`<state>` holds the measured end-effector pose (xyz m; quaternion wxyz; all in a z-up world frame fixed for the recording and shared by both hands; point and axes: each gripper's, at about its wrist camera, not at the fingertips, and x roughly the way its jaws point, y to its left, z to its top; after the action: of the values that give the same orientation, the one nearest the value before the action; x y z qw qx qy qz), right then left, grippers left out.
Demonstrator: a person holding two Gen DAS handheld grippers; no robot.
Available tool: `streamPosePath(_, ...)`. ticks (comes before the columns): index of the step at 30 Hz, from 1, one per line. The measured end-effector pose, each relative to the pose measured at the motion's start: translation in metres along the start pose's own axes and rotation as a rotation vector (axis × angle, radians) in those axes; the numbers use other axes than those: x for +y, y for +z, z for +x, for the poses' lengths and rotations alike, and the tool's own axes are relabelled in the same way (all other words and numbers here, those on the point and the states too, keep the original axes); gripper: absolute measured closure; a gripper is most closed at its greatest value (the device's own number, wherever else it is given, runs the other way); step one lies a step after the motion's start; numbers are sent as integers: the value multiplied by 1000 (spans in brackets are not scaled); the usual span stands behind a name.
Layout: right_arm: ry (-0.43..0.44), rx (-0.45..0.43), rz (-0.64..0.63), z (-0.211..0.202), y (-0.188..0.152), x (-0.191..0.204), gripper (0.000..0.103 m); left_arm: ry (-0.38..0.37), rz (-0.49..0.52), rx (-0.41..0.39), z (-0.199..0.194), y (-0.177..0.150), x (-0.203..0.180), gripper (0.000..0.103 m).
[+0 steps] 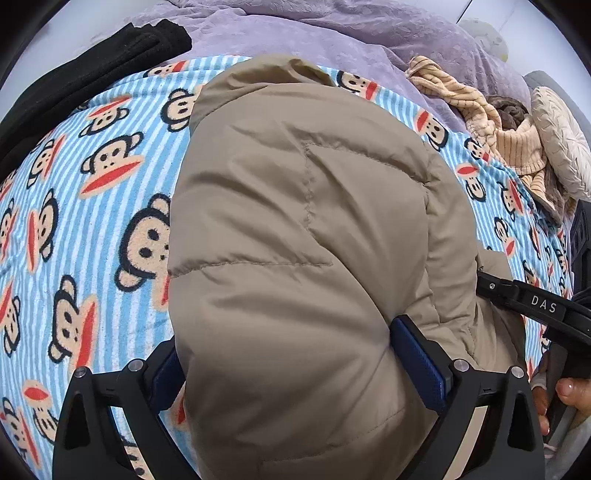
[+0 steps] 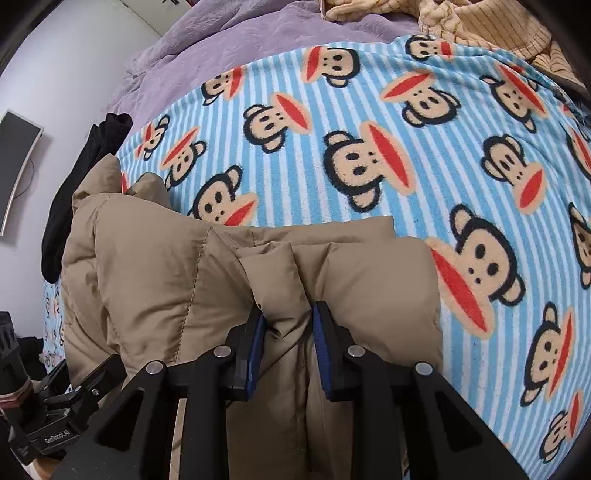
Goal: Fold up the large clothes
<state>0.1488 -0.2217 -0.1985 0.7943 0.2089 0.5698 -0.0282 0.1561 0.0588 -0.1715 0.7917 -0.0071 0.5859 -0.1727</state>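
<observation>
A tan puffer jacket (image 1: 295,229) lies bunched on a blue striped blanket printed with monkey faces (image 1: 92,229). My left gripper (image 1: 284,332) is open wide, with the jacket's bulk bulging up between its blue pads; the left pad is partly covered by fabric. In the right wrist view the jacket (image 2: 155,280) sits at the near left of the blanket (image 2: 369,110). My right gripper (image 2: 289,308) is shut on a pinched fold at the jacket's near edge. The right gripper's black body (image 1: 535,306) reaches into the jacket's right side, with a hand (image 1: 565,391) behind it.
Folded black clothing (image 1: 92,74) lies at the blanket's far left edge, with a purple quilt (image 1: 295,29) behind it. Beige striped clothes (image 1: 480,122) and a pale cushion (image 1: 561,140) sit at the far right. A dark screen (image 2: 18,166) hangs on the wall.
</observation>
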Motion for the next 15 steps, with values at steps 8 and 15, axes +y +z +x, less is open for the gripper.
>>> streamPosePath(8, -1, 2, -23, -30, -13, 10, 73, 55, 10, -4, -17, -5, -1, 2)
streamPosePath(15, 37, 18, -13, -68, -49, 9, 73, 75, 8, -7, -47, -18, 0, 2)
